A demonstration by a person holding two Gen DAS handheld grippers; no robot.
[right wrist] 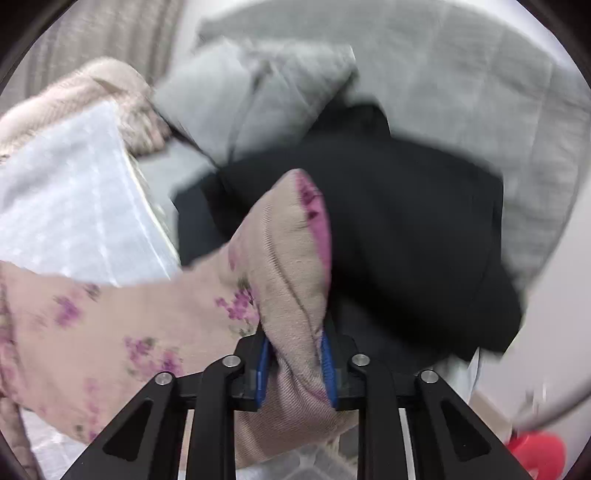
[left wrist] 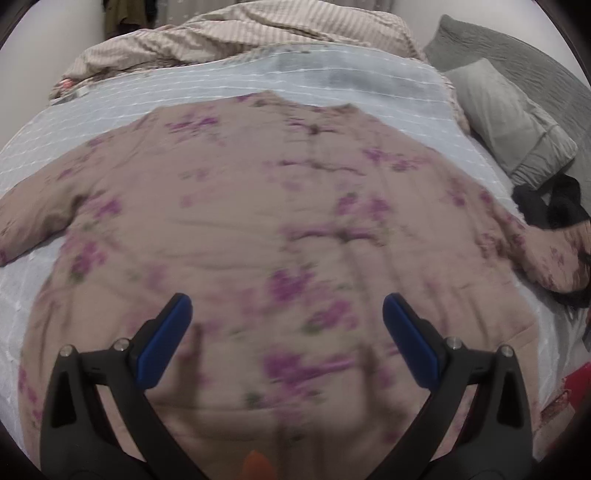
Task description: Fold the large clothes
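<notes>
A large beige garment with purple flowers (left wrist: 258, 206) lies spread flat on the bed, neckline at the far side, sleeves out to both sides. My left gripper (left wrist: 287, 308) is open and empty, hovering over the garment's lower middle. My right gripper (right wrist: 295, 354) is shut on the end of the garment's right sleeve (right wrist: 291, 251), which stands up between the blue pads (right wrist: 328, 365) with its pink-lined cuff at the top.
A pale blue-white sheet (left wrist: 332, 79) covers the bed. A striped beige duvet (left wrist: 240, 33) is bunched at the far side. Grey pillows (left wrist: 509, 122) and a black garment (right wrist: 406, 229) lie at the right. Something red (right wrist: 539, 452) shows at the lower right.
</notes>
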